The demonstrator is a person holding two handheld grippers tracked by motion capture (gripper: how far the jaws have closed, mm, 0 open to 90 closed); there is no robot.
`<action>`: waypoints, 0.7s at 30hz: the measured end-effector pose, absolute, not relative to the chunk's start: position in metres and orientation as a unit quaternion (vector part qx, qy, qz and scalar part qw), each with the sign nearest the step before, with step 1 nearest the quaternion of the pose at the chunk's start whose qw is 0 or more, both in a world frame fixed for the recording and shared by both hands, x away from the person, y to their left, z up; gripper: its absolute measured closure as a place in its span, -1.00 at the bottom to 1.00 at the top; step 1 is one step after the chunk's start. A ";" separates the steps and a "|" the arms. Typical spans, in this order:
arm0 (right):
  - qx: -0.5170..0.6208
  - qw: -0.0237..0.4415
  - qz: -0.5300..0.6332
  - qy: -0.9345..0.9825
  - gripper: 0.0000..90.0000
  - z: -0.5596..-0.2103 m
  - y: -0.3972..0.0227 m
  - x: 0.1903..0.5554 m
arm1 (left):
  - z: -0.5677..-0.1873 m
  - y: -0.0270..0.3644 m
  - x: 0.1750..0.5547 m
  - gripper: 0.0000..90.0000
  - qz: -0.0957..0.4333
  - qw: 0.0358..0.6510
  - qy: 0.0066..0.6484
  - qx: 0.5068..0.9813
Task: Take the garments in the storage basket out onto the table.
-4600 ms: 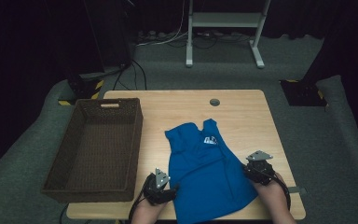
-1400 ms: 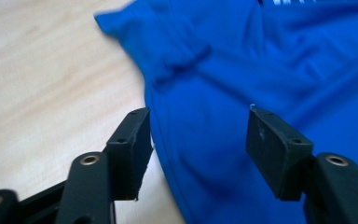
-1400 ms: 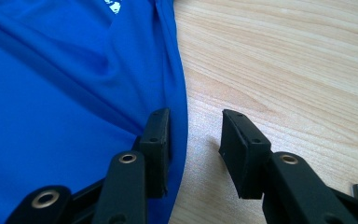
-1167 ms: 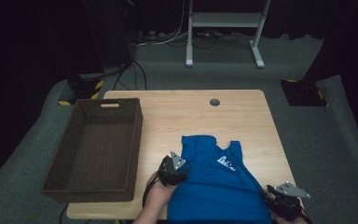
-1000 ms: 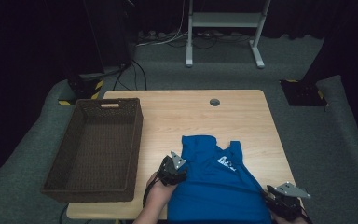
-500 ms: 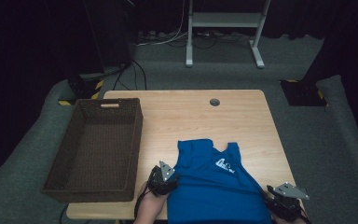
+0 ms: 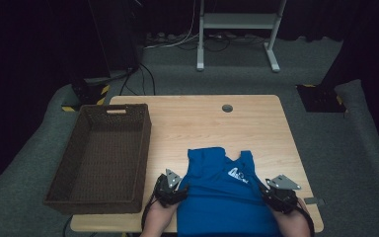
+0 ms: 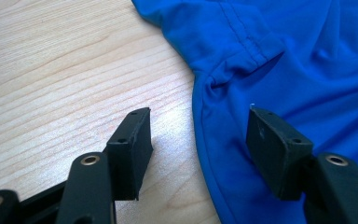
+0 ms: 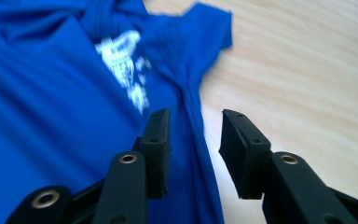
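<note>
Blue shirt (image 7: 224, 192) flat on near part of bench (image 7: 197, 123), right of wicker basket (image 7: 101, 158). Left tool (image 8: 198, 140) just been opening, astride shirt's left hem, not pressing. Right tool (image 9: 193, 144) apart, straddling right hem, also opening.

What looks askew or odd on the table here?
The blue shirt hangs over the table's near edge, and its fabric bunches at the armhole by the left gripper. The basket sits square.
</note>
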State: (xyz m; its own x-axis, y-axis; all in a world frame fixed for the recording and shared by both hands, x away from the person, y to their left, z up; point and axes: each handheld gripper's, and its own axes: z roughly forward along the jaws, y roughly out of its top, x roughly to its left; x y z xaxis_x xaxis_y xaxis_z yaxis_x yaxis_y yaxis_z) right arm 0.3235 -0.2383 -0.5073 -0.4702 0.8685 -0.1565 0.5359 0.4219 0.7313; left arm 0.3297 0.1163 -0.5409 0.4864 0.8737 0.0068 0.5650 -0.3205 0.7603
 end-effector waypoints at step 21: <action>0.421 0.260 0.292 0.819 0.88 -0.508 -0.201 0.379 | -0.541 0.117 0.329 -0.08 0.211 0.360 0.460 0.784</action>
